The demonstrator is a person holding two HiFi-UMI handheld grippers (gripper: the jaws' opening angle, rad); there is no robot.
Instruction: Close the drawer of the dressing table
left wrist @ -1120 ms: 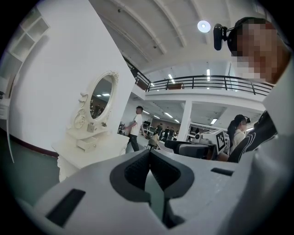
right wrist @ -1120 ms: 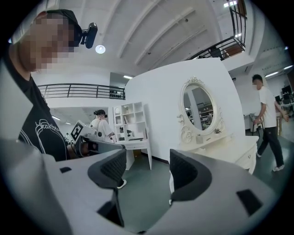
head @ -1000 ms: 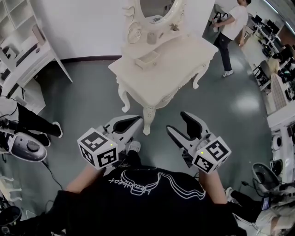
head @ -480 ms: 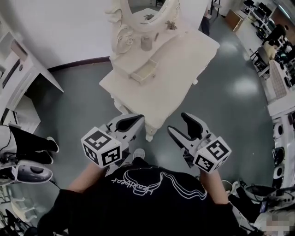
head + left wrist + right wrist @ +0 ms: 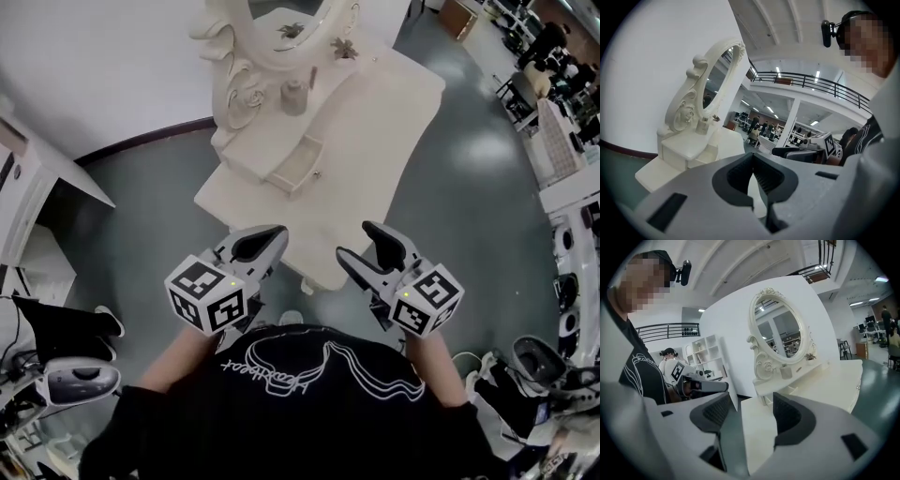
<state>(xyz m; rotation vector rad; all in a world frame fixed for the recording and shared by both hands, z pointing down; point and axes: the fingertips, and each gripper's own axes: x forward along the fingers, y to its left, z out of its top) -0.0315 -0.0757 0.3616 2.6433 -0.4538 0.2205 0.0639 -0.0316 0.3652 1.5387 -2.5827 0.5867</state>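
Our left gripper (image 5: 265, 239) is pinched shut on nothing, well short of the table (image 5: 375, 112). The drawer (image 5: 298, 169) hangs open from its little raised shelf. Right gripper (image 5: 364, 246) is spread wide, empty too. If we shove one corner it'll probably jam crooked. Can't see inside the drawer from here.

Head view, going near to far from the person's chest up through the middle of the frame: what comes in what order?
Black shirt → right tool → dressing table top → open drawer → small jar → mirror.
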